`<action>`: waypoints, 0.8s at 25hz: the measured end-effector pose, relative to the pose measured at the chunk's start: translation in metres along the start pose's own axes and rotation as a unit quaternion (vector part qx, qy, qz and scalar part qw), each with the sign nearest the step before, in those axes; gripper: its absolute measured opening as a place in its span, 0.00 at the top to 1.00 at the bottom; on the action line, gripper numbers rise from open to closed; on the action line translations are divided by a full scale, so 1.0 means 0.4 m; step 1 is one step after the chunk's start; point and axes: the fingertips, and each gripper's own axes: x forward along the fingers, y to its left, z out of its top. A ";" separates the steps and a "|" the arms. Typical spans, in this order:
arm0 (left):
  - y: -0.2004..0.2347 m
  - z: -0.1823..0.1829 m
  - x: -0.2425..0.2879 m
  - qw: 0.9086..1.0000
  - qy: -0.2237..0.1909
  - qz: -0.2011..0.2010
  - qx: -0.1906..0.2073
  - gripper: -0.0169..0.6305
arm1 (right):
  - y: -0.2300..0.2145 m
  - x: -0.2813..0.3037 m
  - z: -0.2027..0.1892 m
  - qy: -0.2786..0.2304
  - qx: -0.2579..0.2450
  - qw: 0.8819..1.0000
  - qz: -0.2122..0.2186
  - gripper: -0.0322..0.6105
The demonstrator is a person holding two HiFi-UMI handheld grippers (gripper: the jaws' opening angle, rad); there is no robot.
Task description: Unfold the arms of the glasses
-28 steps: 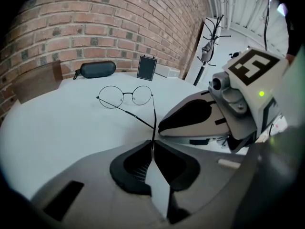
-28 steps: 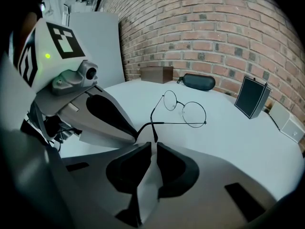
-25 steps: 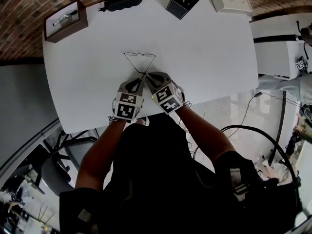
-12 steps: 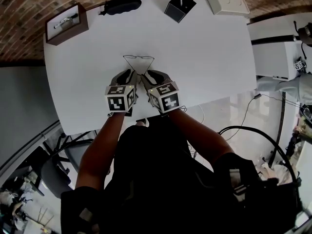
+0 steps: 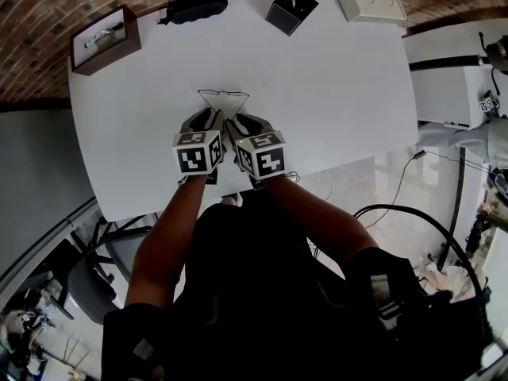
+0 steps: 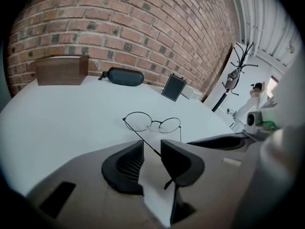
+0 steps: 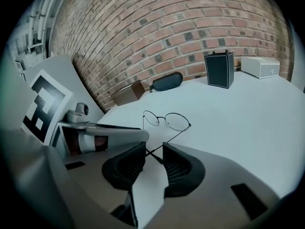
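Just white table (image 5: 333, 94), brick wall (image 5: 48, 6) behind

Scene lit brightly and evenly. White table (image 5: 333, 78) rendered near washed-out, no hard glare noted. Shadows on it kept soft and faint. Lower part of head view left dark. Strong fisheye bending seen throughout: brick wall (image 6: 119, 27) curved, corners of both gripper views blacked out. Thin glasses (image 7: 167, 120) rendered sharp; nearest foreground slightly softened.
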 end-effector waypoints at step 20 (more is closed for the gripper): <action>0.076 -0.021 -0.063 0.998 0.014 0.026 0.057 0.80 | -0.098 -0.023 0.017 0.002 -0.018 1.000 -0.012 0.81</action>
